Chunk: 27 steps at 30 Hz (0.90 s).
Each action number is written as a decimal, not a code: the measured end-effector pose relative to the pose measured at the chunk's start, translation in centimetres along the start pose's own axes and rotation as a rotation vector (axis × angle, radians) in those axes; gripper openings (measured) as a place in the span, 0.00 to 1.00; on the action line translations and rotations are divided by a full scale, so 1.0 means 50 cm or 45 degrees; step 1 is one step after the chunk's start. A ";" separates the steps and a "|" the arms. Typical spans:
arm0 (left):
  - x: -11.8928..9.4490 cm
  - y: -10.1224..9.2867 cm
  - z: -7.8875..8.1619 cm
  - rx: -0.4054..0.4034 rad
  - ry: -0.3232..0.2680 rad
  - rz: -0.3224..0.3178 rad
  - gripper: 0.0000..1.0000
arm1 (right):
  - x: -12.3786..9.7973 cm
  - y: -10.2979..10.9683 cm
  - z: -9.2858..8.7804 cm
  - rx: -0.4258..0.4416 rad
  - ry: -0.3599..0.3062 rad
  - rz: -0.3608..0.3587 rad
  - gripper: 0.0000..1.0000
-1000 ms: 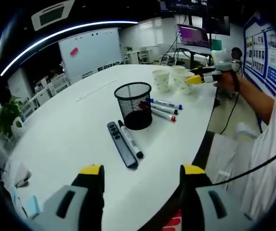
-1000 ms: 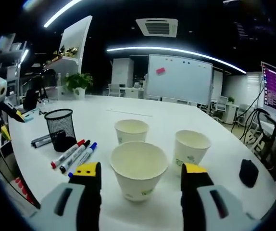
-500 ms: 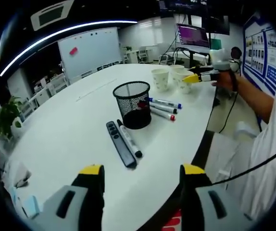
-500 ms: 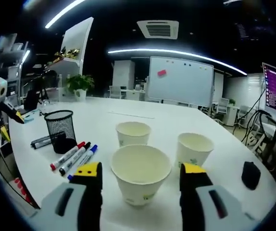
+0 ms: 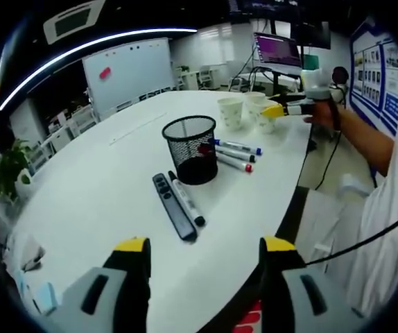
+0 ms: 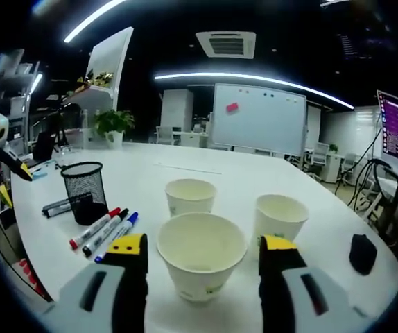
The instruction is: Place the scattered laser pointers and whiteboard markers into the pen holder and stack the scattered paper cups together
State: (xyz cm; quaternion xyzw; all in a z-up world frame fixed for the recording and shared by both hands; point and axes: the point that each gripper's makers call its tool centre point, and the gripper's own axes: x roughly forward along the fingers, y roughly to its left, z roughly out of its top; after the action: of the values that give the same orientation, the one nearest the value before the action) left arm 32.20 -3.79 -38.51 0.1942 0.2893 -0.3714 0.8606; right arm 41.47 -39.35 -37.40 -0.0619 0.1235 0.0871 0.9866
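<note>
Lining up my right gripper (image 6: 202, 260) on the nearest paper cup (image 6: 201, 263), with nothing yet tidied.

My right gripper is spread wide and empty, its jaws standing either side of that cup without touching it; two more paper cups (image 6: 190, 196) (image 6: 279, 218) stand apart just beyond it, so no stack exists. My left gripper (image 5: 202, 260) is likewise released and holds nothing, hovering over the near edge of the desk (image 5: 102, 194). Ahead of it lie a black laser pointer (image 5: 172, 207) and a black-capped marker (image 5: 187, 201) side by side, then the mesh pen holder (image 5: 192, 150), with three whiteboard markers (image 5: 235, 155) lying just beyond it. As I judge it, every pen and cup is left to do.
</note>
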 end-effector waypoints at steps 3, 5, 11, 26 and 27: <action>-0.001 0.003 -0.002 0.000 0.003 0.006 0.63 | 0.001 0.002 0.002 -0.006 -0.003 0.003 0.64; -0.001 0.006 -0.004 -0.002 0.006 0.011 0.63 | 0.002 0.001 0.005 -0.006 -0.007 0.001 0.64; -0.001 0.006 -0.005 -0.002 0.005 0.015 0.63 | 0.004 0.007 0.008 -0.014 -0.016 0.007 0.62; -0.006 0.009 -0.012 -0.011 0.010 0.023 0.63 | 0.010 0.011 0.011 -0.008 -0.034 0.008 0.55; -0.006 0.009 -0.012 -0.011 0.008 0.023 0.63 | 0.011 0.011 0.012 -0.002 -0.038 0.011 0.55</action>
State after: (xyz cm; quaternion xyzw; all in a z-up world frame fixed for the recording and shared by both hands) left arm 32.19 -3.01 -38.70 0.1942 0.2919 -0.3618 0.8638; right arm 42.02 -38.65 -37.03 -0.0609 0.1090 0.0925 0.9879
